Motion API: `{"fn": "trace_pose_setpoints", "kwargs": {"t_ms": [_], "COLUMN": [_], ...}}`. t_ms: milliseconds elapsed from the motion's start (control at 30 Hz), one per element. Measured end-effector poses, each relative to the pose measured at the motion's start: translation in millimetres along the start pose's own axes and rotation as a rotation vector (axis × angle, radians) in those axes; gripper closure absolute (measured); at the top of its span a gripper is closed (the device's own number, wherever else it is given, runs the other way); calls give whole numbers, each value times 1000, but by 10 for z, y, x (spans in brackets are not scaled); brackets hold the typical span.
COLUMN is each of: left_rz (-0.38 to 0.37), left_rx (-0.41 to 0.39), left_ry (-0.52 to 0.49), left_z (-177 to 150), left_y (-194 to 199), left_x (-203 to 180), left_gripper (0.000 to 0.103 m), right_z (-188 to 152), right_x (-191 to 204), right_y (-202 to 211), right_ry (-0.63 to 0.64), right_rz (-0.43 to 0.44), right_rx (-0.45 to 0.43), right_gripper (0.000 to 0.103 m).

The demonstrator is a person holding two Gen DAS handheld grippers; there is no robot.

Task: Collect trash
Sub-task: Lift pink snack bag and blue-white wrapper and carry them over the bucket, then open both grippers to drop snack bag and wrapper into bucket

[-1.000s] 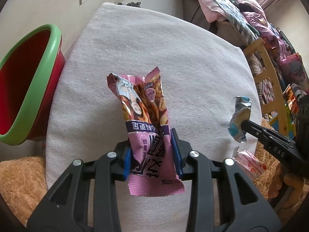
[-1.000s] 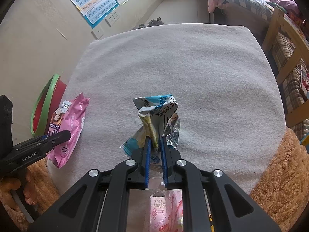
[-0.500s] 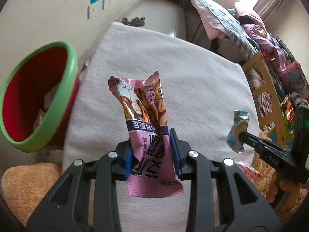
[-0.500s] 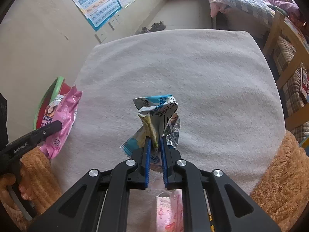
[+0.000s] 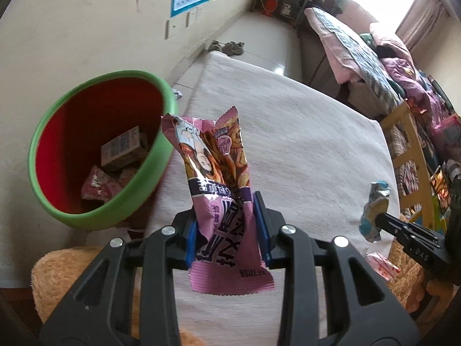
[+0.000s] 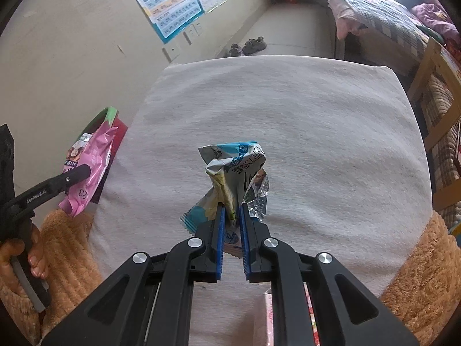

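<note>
Pink snack wrapper (image 5: 222, 190) is pinched between the blue pads of the left gripper (image 5: 227, 230), held just right of the green-rimmed red bin (image 5: 95, 155), above its rim level.

Crumpled blue-and-white wrapper (image 6: 234, 178) is clamped by the right gripper (image 6: 230, 225) over the white towel (image 6: 317, 132), well right of the bin (image 6: 111, 115).

Each hand-held gripper is matte black plastic. The left hand-held gripper (image 5: 227, 227) has two angular fingers lined with blue ribbed pads (image 5: 261, 225) and round silver screws at the joints. The right hand-held gripper (image 6: 230, 222) looks the same. From the side, one finger reads "GenRobot.AI" in white. Bare fingers (image 6: 31, 262) with pale nails wrap its black handle.
</note>
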State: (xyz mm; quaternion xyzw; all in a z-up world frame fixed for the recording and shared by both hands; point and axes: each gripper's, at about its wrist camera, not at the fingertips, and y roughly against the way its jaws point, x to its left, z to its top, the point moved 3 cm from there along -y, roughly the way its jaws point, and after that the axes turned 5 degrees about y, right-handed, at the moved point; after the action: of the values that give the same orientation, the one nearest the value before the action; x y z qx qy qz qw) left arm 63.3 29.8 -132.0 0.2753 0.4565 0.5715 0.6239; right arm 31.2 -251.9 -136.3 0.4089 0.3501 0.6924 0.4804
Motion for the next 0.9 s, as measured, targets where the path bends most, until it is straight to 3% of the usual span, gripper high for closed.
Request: {"fn": "trace_pose_setpoints", "kwargs": {"t_ms": [333,900], "left_rz": [27,152], "left_rx": [-26,-103], "left_ry": [43,114], "left_z": [19,146], "left_y": [90,322], "left_x": [234,929], "left_gripper": [71,71], "right_z": [121,765], "right_x": [257,1581], "right_y": [-52,-212], "right_ry": [67,334], "right_rz": [31,146], "right_rx": [7,-48], "right_gripper": [93,93]}}
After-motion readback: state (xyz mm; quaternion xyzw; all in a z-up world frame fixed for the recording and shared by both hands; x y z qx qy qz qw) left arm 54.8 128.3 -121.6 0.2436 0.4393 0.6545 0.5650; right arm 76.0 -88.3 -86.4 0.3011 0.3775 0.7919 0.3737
